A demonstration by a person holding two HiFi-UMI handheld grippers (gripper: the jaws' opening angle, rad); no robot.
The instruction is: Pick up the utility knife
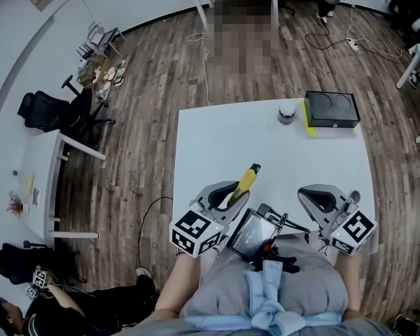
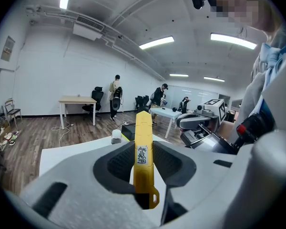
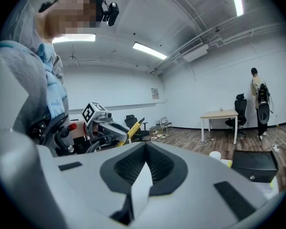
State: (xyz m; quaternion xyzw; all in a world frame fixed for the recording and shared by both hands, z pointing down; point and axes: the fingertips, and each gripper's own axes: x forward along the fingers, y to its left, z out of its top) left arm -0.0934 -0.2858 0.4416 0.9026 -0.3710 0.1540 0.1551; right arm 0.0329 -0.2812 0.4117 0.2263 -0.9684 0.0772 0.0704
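1. Gripping the slim yellow plastic utility knife [image 2: 143, 161] by its rear end, with both dark ribbed pads of the left gripper [image 1: 231, 196] pressed on its flat sides, jaws held part-way apart by the handle between them.
2. Seems chosen to keep the pads off the blade end: tail loop down at the root of the jaws, most of the body jutting out past the tips.
3. Points, in the head view with the person at 6 o'clock, toward about 1 o'clock from the claw, nose tilted upward and apparently clear of the white rectangular table [image 1: 266, 145].
4. Runs dead centre along the claw's own line in the left gripper view, label facing the camera, with no skew to be seen.
5. Waits at 3 o'clock of the left one, near the table's 6 o'clock edge: right gripper [image 1: 316, 196], jaws closed tip to tip on nothing, likely kept aside because a one-handed pick needs no help.
6. Stand well apart at the table's 1 o'clock corner, with no part in the grasp: black box [image 1: 331, 109] on a yellow-green base and, just beside it at its 9 o'clock, a small grey-white round can [image 1: 287, 113].
7. Reads as a pick essentially done, with pivoting of the long handle about its rear grip as the only worry.
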